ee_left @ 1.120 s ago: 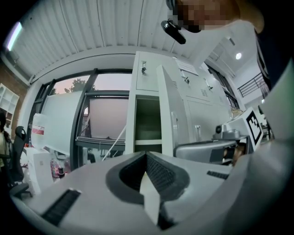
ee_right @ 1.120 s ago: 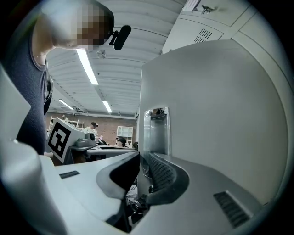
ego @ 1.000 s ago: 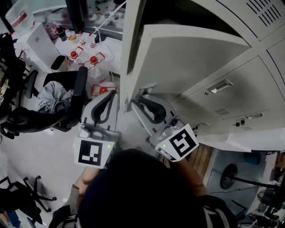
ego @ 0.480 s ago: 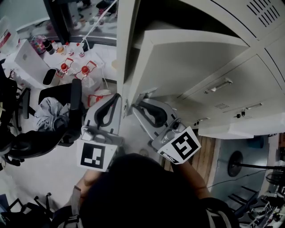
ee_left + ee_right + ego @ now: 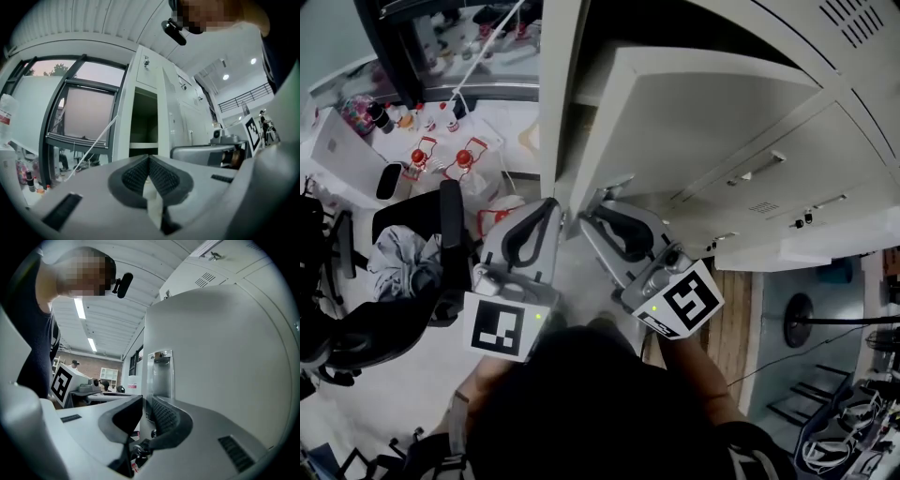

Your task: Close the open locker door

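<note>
Pale grey metal locker door (image 5: 703,122) stood partly open in the head view, swung out from the dark open compartment (image 5: 609,28) at 12 o'clock, with its free edge running down toward frame centre. The tall grey locker bank (image 5: 825,159) filled 1 to 3 o'clock, its other doors shut. The left gripper (image 5: 549,202), grey with a black-and-white marker cube, sat just below centre and pointed to 12 o'clock, tips near the frame post of the locker bank. The right gripper (image 5: 585,208), of the same build, lay just beside it at 3 o'clock, tips at the lower corner of the locker door. A black office chair (image 5: 403,309) stood at 9 o'clock, and red-capped clear bottles (image 5: 441,155) stood on a white table at 10 o'clock. The person's dark head and forearms covered 6 o'clock.

In the left gripper view the left gripper (image 5: 148,159) had its ribbed black pads pressed together at the tips, with nothing between them. The open compartment (image 5: 143,122) and its shelf rose at 12 o'clock beyond the tips. A dark-framed window (image 5: 86,117) filled 9 o'clock. The right gripper showed at 3 o'clock.

In the right gripper view the right gripper (image 5: 146,404) had its jaws narrowly apart, and the free edge of the locker door (image 5: 220,357) ran down into the gap between them. The door face filled 1 to 4 o'clock. A shiny metal latch recess (image 5: 159,376) sat on the door just above the tips at 12 o'clock. The left gripper's marker cube showed at 9 o'clock.
</note>
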The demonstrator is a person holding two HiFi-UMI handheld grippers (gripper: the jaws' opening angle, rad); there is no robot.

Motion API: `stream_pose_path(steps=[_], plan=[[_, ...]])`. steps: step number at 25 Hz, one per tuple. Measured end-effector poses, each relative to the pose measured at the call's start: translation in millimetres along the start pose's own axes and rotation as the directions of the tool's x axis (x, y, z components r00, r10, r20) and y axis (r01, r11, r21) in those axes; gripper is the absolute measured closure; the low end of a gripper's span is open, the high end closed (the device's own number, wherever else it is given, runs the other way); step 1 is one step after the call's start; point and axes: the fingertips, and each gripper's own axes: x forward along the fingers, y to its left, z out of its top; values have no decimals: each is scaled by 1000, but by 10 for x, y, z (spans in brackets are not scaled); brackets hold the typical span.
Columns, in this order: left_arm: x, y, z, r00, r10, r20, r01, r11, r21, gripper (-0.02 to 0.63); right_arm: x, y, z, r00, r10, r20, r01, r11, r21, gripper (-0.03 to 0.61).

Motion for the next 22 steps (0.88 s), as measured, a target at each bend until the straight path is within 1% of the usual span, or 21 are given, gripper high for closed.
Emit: stream_pose_path(steps=[5, 11, 15, 22], plan=[[39, 12, -12, 1000, -22, 13, 22, 1000, -3, 612, 56, -65, -1, 1000, -29, -2, 29, 1000, -6, 508], [63, 43, -65, 1000, -26, 14, 26, 1000, -13, 612, 141, -130, -7, 999, -54, -5, 54, 999, -6, 509], [80, 67, -97, 999, -42, 3, 42, 999, 2, 612, 193, -164, -11, 997, -76, 1, 76, 997, -1, 511], [152, 84, -172, 998, -60, -1, 60, 998, 7, 612, 263, -231, -16, 995, -98, -7, 98, 995, -3, 512]])
